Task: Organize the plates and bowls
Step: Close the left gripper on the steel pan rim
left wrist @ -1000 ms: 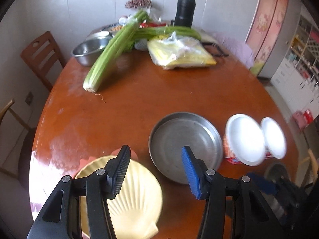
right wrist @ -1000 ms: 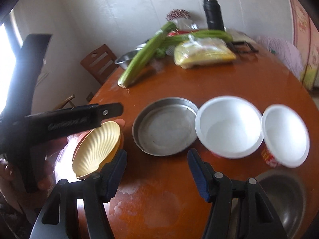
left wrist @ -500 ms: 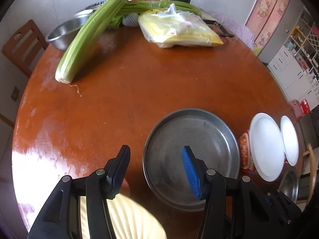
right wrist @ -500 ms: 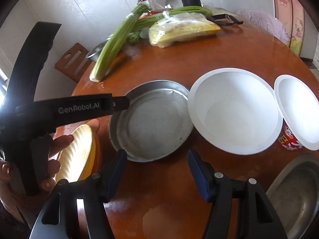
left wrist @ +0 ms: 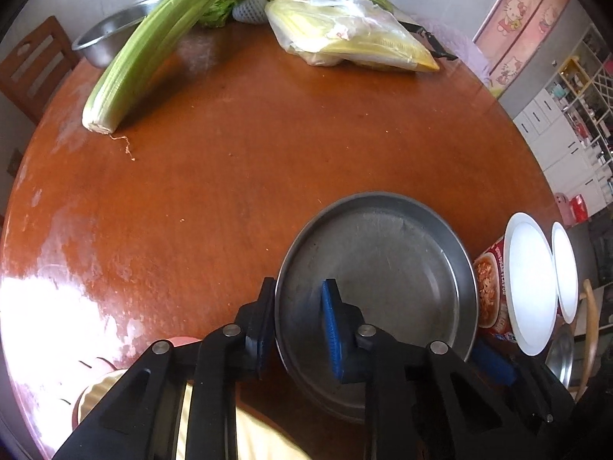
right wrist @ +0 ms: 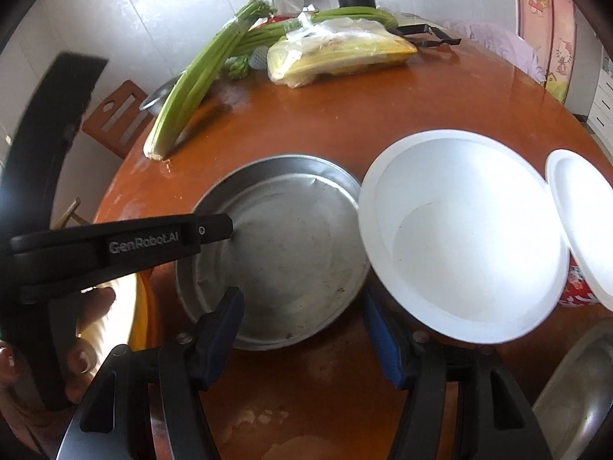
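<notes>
Left wrist: two white bowls (left wrist: pixel 530 287), one metal plate (left wrist: pixel 377 287).

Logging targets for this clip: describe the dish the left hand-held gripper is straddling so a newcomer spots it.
On the round wooden table, near its front edge, sits a shallow metal pan. It lies between a yellow shell dish and a white bowl, the only flat grey one.

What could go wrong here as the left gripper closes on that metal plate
1. The left gripper straddles only the thin rim of the metal plate, so it might slip or tilt when lifted.
2. The white bowl sits right against the plate's far edge; dragging could knock it.
</notes>
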